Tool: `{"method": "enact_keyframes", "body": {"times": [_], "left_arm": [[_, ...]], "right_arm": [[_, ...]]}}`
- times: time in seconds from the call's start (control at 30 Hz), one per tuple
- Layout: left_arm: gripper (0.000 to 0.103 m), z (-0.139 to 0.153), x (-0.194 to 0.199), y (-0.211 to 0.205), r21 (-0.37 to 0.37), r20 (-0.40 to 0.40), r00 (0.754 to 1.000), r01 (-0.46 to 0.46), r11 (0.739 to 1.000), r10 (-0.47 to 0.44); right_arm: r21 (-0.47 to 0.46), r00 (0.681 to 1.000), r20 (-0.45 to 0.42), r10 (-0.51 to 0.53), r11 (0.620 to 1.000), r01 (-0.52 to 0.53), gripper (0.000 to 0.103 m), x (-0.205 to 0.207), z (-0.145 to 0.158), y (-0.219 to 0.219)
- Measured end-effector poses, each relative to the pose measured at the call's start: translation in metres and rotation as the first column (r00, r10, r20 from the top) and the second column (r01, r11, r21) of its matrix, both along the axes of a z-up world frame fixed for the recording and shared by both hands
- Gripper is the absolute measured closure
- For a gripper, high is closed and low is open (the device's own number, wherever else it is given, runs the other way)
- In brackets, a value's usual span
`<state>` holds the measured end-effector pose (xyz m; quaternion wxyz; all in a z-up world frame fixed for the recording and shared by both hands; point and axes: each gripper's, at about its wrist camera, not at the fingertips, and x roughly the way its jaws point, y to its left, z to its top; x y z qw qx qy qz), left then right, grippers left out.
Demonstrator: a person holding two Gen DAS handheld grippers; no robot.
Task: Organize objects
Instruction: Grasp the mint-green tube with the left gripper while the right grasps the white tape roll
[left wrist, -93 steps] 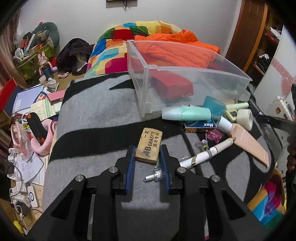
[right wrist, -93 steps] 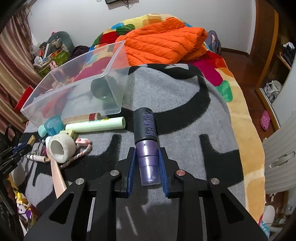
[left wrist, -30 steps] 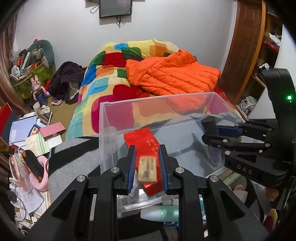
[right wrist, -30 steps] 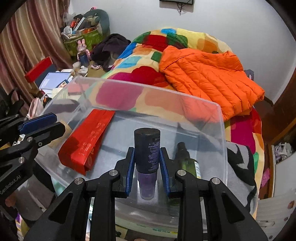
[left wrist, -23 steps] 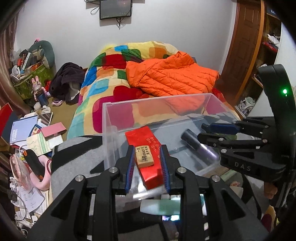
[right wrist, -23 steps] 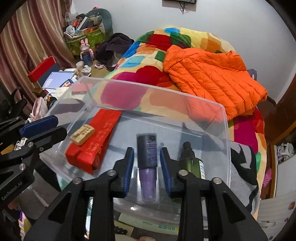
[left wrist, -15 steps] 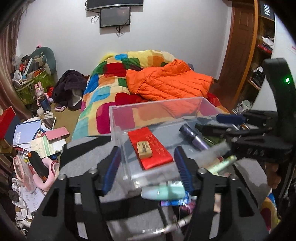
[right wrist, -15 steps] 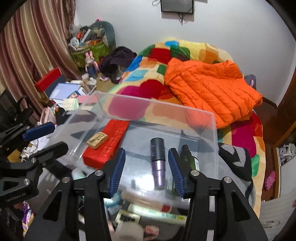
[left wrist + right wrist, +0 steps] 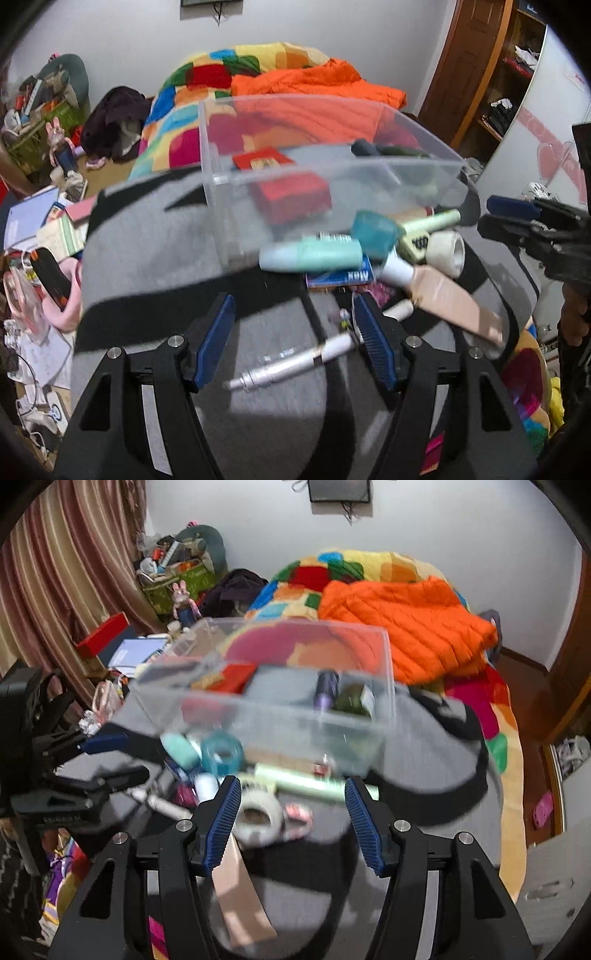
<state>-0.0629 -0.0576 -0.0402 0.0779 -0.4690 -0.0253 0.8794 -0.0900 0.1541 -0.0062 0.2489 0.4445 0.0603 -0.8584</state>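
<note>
With both grippers gaping empty, left gripper sits nearest pen: pen lies on blanket between its fingers, axis slanting low-left to upper-right. Right gripper over tape. Bin beyond.

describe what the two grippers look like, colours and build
Both the left gripper and the right gripper are matte black angular frames with triangular cut-outs and silver screw heads. Each has two fingers faced with ribbed blue pads. Small pale lettering on the left gripper's side is too blurred to read.
</note>
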Motion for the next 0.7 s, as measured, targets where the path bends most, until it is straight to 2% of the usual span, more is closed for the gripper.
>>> {"method": "enact_keyframes", "body": {"times": [0.07, 0.2, 0.3, 0.37, 0.5, 0.6, 0.7], "left_arm": [[0.036, -0.006, 0.003, 0.003, 0.017, 0.019, 1.000, 0.007, 1.000, -0.007], [0.036, -0.008, 0.002, 0.010, 0.007, 0.017, 1.000, 0.009, 1.000, -0.009], [0.035, -0.003, -0.008, 0.009, 0.023, 0.010, 1.000, -0.015, 1.000, 0.015], [0.030, 0.001, -0.017, 0.007, 0.040, 0.005, 0.999, -0.048, 0.998, 0.048], [0.025, 0.000, -0.037, 0.005, 0.104, 0.025, 0.997, -0.077, 0.992, 0.075], [0.017, -0.005, -0.049, 0.008, 0.091, 0.033, 0.997, -0.077, 0.993, 0.074], [0.016, -0.015, -0.060, 0.011, 0.092, 0.074, 0.996, -0.059, 0.994, 0.052]], "right_arm": [[-0.019, 0.999, 0.048, -0.002, 1.000, 0.003, 0.048, 0.001, -0.010, 0.003], [-0.030, 0.997, 0.081, 0.001, 1.000, 0.001, 0.048, 0.004, -0.022, 0.001], [-0.047, 0.997, 0.077, 0.017, 0.999, -0.014, 0.047, 0.007, -0.023, -0.006], [-0.049, 0.998, 0.062, 0.024, 0.999, -0.021, 0.045, 0.009, -0.023, -0.011], [-0.043, 0.998, 0.056, 0.030, 0.999, -0.027, 0.045, 0.007, -0.026, -0.020], [-0.045, 0.998, 0.062, 0.032, 0.999, -0.030, 0.045, 0.004, -0.031, -0.022], [-0.046, 0.998, 0.059, 0.034, 0.998, -0.031, 0.045, 0.004, -0.035, -0.023]]}}
